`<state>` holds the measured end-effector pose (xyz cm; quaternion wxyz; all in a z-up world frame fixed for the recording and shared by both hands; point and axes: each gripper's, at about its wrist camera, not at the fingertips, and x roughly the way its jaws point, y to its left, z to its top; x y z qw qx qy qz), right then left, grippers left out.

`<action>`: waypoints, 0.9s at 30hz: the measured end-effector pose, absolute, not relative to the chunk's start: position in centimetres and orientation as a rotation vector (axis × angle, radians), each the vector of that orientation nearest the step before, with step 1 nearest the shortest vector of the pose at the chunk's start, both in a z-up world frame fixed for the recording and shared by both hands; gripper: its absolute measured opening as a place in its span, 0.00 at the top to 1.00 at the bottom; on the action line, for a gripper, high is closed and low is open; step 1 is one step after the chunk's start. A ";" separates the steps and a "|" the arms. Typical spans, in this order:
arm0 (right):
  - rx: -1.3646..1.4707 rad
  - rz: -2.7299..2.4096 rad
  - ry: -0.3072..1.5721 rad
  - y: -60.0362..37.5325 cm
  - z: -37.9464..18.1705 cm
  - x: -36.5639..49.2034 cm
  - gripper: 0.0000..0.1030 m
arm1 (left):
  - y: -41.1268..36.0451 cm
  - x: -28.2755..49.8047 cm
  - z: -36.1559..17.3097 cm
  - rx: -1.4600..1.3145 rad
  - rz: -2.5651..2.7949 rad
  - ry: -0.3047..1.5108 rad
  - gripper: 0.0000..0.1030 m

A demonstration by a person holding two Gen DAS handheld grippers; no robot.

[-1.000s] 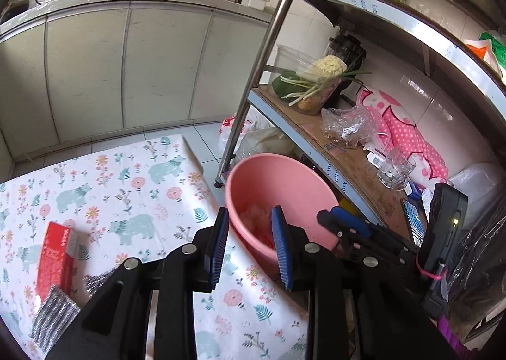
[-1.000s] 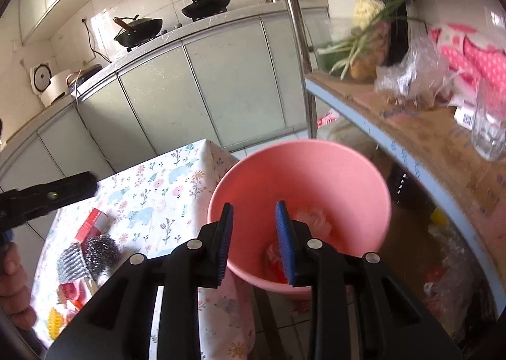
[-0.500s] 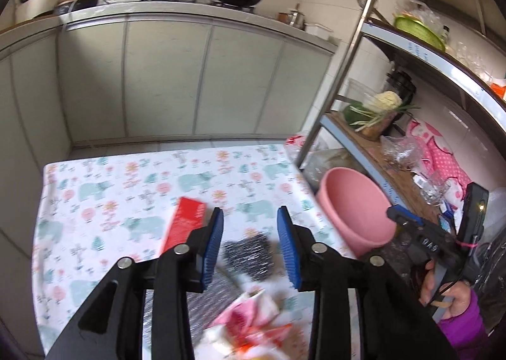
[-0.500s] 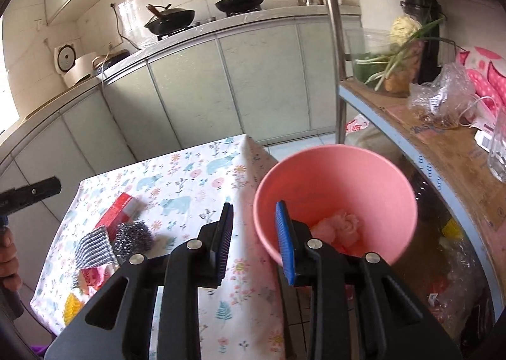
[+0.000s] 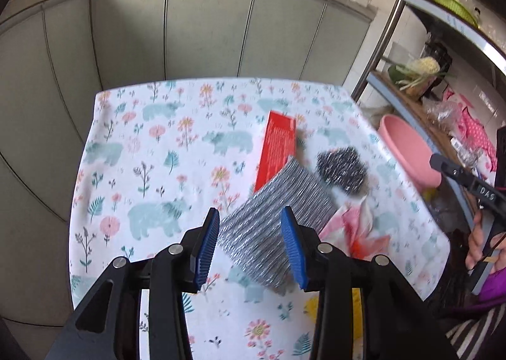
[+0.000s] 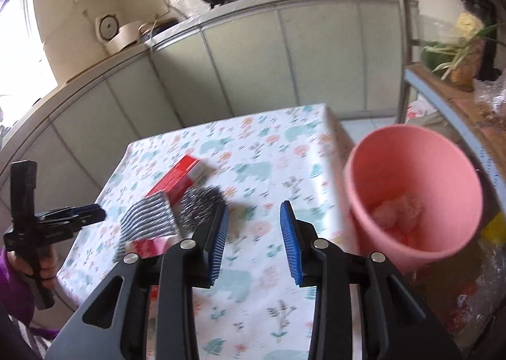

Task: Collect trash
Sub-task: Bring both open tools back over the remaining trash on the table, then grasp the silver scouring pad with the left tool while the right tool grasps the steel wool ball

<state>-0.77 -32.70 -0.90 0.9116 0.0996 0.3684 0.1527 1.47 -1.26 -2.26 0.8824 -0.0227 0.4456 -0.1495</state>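
On the floral tablecloth [image 5: 151,151] lie a red box [image 5: 280,146], a steel-wool ball [image 5: 341,170], a silver striped scouring pad [image 5: 268,220] and a crumpled pink wrapper [image 5: 354,230]. My left gripper [image 5: 251,246] hovers over the pad, jaws opening, nothing between them. The pink bin [image 6: 411,189] stands off the table's right edge with crumpled tissue [image 6: 398,214] inside. Left of the bin, my right gripper [image 6: 254,243] is over the cloth with its jaws opening and empty. In the right wrist view the red box [image 6: 180,176], steel wool [image 6: 200,205] and pad [image 6: 147,220] lie ahead to the left.
Grey kitchen cabinets [image 5: 205,27] with woks on top run behind the table. A metal shelf rack [image 5: 420,100] with vegetables and bags stands to the right, behind the bin [image 5: 408,151]. A hand [image 6: 41,265] holds the left gripper's handle at the table's left side.
The left gripper swung from over the pink bin to above the trash on the table, and its jaws widened. The right gripper shifted left off the bin toward the table and opened a little.
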 end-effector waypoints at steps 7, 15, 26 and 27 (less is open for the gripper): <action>0.128 0.433 0.811 -28.3 -1.3 -0.4 0.66 | -1.6 2.7 -3.8 0.010 -0.362 0.937 0.61; 0.121 0.462 0.859 -26.5 -1.9 0.2 0.60 | -1.5 5.3 -6.4 0.001 -0.486 0.989 0.61; 0.141 0.440 0.910 -25.7 -3.0 1.7 0.60 | -2.4 3.7 -7.0 0.023 -0.609 0.992 0.95; 0.141 0.440 0.911 -25.6 -3.1 1.7 0.60 | -2.6 3.6 -6.9 0.027 -0.613 0.988 0.96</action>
